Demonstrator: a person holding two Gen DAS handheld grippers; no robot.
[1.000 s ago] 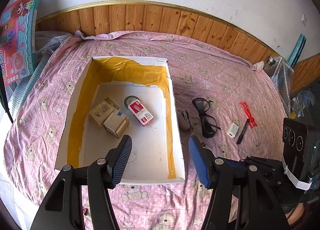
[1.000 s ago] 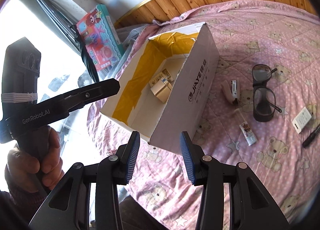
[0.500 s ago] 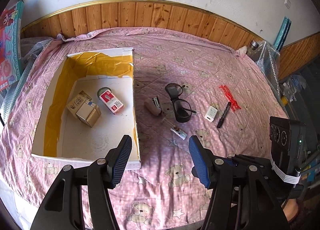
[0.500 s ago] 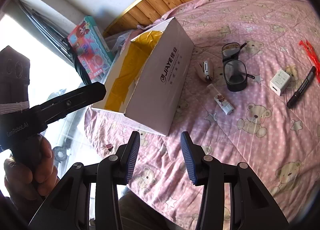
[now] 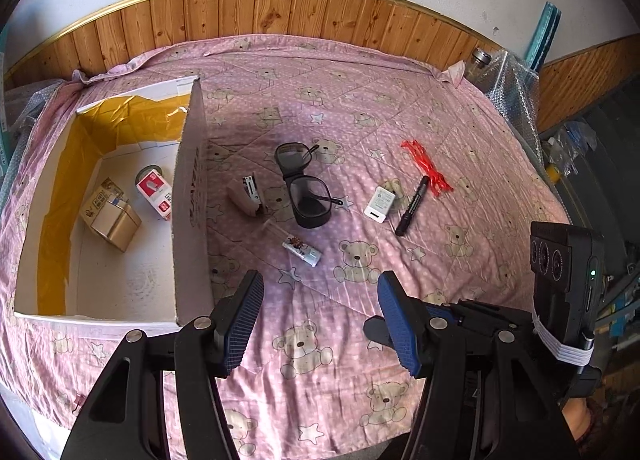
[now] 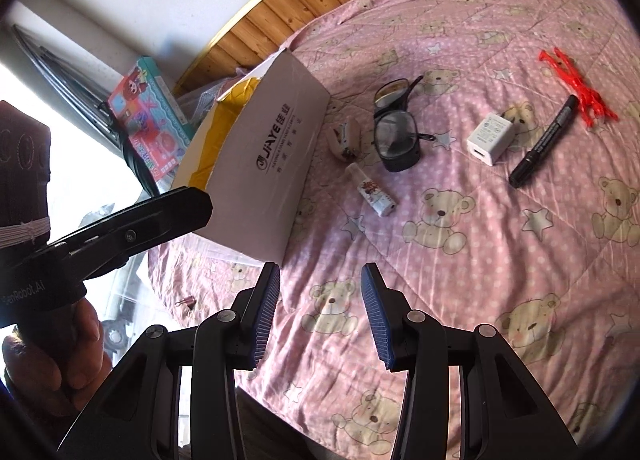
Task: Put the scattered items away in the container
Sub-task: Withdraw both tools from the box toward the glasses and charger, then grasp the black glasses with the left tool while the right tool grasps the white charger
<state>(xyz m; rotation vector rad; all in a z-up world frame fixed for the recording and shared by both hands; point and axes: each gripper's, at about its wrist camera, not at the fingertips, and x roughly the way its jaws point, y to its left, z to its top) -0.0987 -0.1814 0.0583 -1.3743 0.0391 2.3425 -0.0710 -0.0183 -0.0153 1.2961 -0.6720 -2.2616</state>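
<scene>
Right now both your grippers are empty, jaws spread wide: the left gripper [image 5: 320, 316] and the right gripper [image 6: 320, 312] hover low over the pink bear-print bedspread [image 5: 460, 132], near its front edge. The cardboard box [image 5: 192, 196] sits at 9 o'clock in the left wrist view and already holds a small brown carton [image 5: 112, 218], a red-and-white packet [image 5: 154, 192] and what looks like a tape roll [image 5: 149, 173], half hidden. Loose items lie at 12 to 1 o'clock, just beyond the box wall: a stapler [image 5: 248, 198], a small clear tube [image 5: 298, 246], black glasses [image 5: 306, 188], a white charger [image 5: 380, 204], a black marker [image 5: 412, 206] and a red plastic tie bundle [image 5: 426, 164].

Risks, as I judge them:
- The tube is round and lies on soft quilt, so a skewed pinch could roll it away.
- The glasses have one arm folded out; grab a lens or that arm and you may bend it or snag the stapler beside it.
- The charger and marker nearly touch, so a wide closing could catch both.
- The box wall is tall and light; clip it on the way in and the box shifts.
</scene>
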